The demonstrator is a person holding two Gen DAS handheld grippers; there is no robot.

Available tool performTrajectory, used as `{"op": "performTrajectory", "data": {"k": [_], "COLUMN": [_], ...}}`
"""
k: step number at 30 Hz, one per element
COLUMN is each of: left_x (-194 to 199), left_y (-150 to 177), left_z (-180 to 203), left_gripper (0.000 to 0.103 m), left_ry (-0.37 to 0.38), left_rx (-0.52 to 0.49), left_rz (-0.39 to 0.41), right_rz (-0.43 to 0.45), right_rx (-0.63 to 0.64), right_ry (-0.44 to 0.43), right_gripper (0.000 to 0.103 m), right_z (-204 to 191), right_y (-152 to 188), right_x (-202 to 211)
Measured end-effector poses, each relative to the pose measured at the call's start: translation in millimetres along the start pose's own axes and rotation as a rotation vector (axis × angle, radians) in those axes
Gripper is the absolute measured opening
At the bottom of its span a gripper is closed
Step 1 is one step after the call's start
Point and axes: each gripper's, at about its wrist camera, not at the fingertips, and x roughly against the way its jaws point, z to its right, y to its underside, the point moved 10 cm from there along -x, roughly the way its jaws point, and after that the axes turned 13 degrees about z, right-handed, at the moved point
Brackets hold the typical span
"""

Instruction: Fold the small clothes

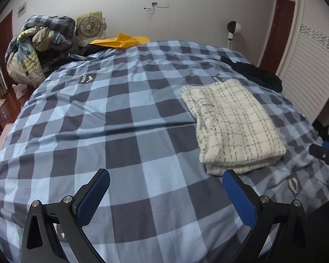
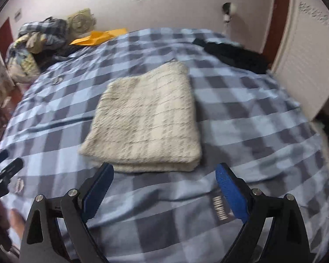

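Folded cream garment [image 1: 234, 125] with thin dark grid lines, lying flat on the blue-and-grey checked bedcover [image 1: 125, 131], right of the bed's middle in the left wrist view and near centre in the right wrist view. Layers stacked, folded edge toward the cameras. Left gripper [image 1: 165, 194] low over the cover, jaws wide apart, nothing between the blue pads [image 1: 94, 199]; right-hand pad just short of the garment's near corner, not touching as far as can be told. Right gripper [image 2: 164, 189] also spread wide, empty, hovering just in front of the garment's near edge; right wrist view blurred. Each gripper partly visible at the edge of the other's view: right one at the right edge of the left wrist view, left one at the left edge of the right wrist view. Dark clothing [image 1: 258, 74] heaped at the far right of the bed, beyond the garment and apart from it. Yellow cloth [image 1: 122, 40] at the far edge of the bed by the wall. Pile of bedding [image 1: 39, 43] at far left, box fan [image 1: 91, 25] behind it against the wall. White louvred wardrobe [image 1: 313, 65] on the right, dark red door [image 1: 278, 32] beside it.
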Motion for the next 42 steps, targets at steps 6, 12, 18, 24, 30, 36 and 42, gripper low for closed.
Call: {"op": "performTrajectory", "data": {"k": [6, 12, 18, 24, 30, 36, 42], "left_x": [-3, -6, 0, 3, 3, 8, 13], "left_y": [0, 0, -6, -13, -14, -15, -15], "left_z": [-14, -17, -14, -4, 7, 25, 39], "left_gripper": [0.103, 0.103, 0.103, 0.103, 0.103, 0.103, 0.103], "left_ry": [-0.037, -0.033, -0.042, -0.007, -0.001, 0.047, 0.096], "left_rx": [0.026, 0.050, 0.035, 0.010, -0.063, -0.136, -0.163], "left_rz": [-0.008, -0.006, 0.032, 0.072, 0.075, 0.098, 0.106], "right_rz": [0.076, 0.022, 0.011, 0.003, -0.011, -0.028, -0.027], "right_rx": [0.040, 0.047, 0.045, 0.044, 0.038, 0.058, 0.077], "right_ry": [0.004, -0.012, -0.029, -0.027, -0.031, -0.042, -0.033], "right_gripper": [0.093, 0.093, 0.093, 0.093, 0.093, 0.093, 0.093], "right_z": [-9, -15, -18, -18, -16, -21, -23], "right_y": [-3, 8, 12, 13, 13, 16, 18], "right_x": [9, 2, 4, 4, 3, 2, 4]}}
